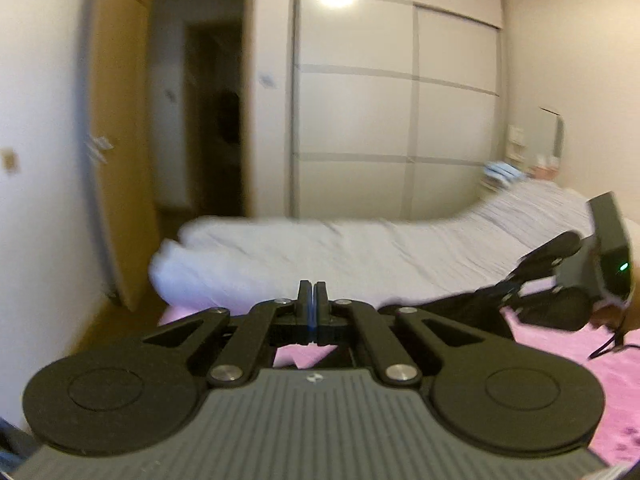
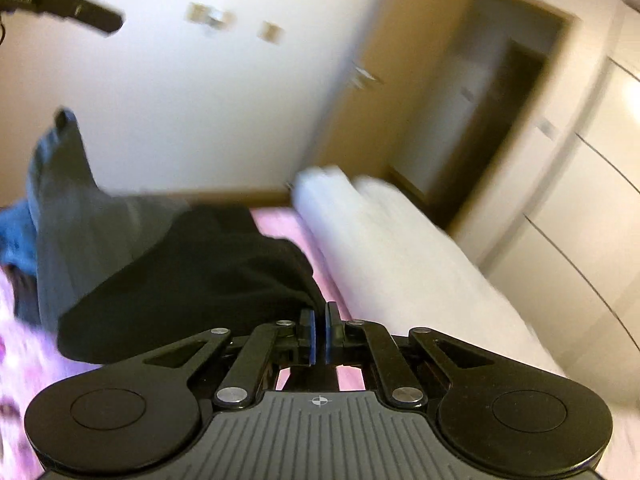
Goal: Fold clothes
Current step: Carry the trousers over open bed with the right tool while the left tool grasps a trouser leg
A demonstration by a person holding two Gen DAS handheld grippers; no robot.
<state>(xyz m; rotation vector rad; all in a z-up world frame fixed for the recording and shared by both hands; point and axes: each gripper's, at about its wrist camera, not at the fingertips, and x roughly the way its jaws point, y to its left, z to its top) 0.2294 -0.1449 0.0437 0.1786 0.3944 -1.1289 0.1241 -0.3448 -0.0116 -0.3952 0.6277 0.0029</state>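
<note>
Above the pink bedsheet [image 1: 560, 364], we hold the left gripper [image 1: 313, 304] level with its pads pressed together on nothing, while our tilted right gripper [image 2: 320, 334] pinches the black garment [image 2: 188, 276] draped beside the white duvet [image 2: 400, 248].

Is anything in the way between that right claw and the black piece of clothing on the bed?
Nothing visible is. The right gripper has its jaws nearly together right at the edge of the black garment, which lies on the pink sheet. Whether it pinches the cloth cannot be told.
</note>
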